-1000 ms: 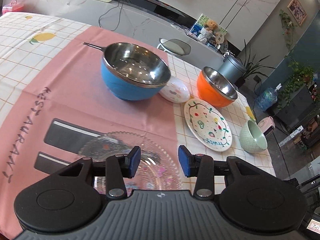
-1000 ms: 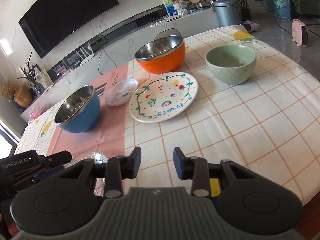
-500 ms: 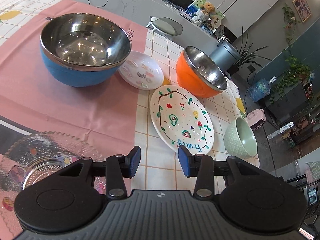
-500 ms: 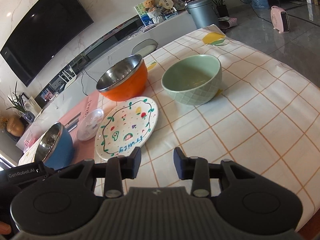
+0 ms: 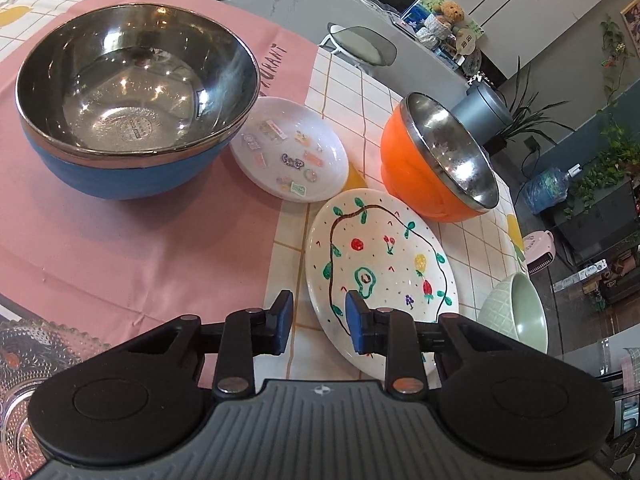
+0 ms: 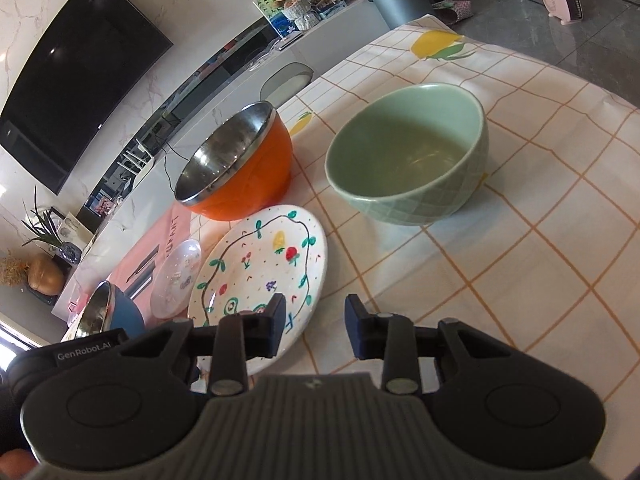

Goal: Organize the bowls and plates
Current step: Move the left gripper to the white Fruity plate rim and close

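At the bottom of the left wrist view your left gripper [image 5: 319, 322] had just been closing; its jaws stood narrow with nothing gripped, the left edge of the fruit-painted plate [image 5: 384, 264] lying below the gap and under the right pad. A clear glass plate [image 5: 24, 360] showed at lower left. Further up sat the small white sticker plate [image 5: 290, 148], touching the painted plate's far rim, with the blue steel-lined bowl [image 5: 132, 100] on the pink cloth [image 5: 120, 256] at upper left and the orange bowl [image 5: 436, 160] at upper right.

In the right wrist view your right gripper [image 6: 316, 326] had also been closing, jaws narrow and holding nothing, above the checked tablecloth [image 6: 500, 280] just right of the painted plate. The green bowl [image 6: 408, 160] stood beyond, in the upper right of centre, apart from the plate.
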Action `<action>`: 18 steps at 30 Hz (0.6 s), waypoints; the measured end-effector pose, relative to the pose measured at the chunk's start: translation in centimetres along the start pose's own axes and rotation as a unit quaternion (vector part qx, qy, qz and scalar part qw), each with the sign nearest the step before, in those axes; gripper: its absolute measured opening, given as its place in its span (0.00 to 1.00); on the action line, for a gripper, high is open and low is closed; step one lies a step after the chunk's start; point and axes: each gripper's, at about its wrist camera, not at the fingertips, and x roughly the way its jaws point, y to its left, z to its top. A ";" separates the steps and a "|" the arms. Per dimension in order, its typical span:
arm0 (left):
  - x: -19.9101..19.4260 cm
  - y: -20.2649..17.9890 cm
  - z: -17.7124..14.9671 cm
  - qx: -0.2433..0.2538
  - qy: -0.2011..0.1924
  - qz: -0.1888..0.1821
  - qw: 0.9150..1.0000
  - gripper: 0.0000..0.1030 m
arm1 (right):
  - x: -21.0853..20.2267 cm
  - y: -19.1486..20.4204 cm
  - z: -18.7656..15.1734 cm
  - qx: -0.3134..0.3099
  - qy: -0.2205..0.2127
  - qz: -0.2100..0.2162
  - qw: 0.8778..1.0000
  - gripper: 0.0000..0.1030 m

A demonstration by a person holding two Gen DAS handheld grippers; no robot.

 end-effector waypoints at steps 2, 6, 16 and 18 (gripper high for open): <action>0.2 -0.2 0.2 0.002 0.001 0.000 1.000 0.22 | 0.5 -0.2 -0.1 0.011 0.003 0.005 1.000 0.25; 0.4 -0.4 0.2 0.001 0.003 0.004 1.000 0.12 | 1.0 -0.4 -0.1 0.019 0.006 0.007 1.000 0.11; -0.7 -1.0 -1.0 0.023 0.013 0.007 1.000 0.10 | -0.3 -0.4 -0.5 0.025 -0.001 -0.001 1.000 0.00; -1.3 -1.3 -1.6 0.034 0.019 0.005 0.999 0.03 | -1.3 -0.5 -0.8 0.022 -0.003 0.005 1.000 0.00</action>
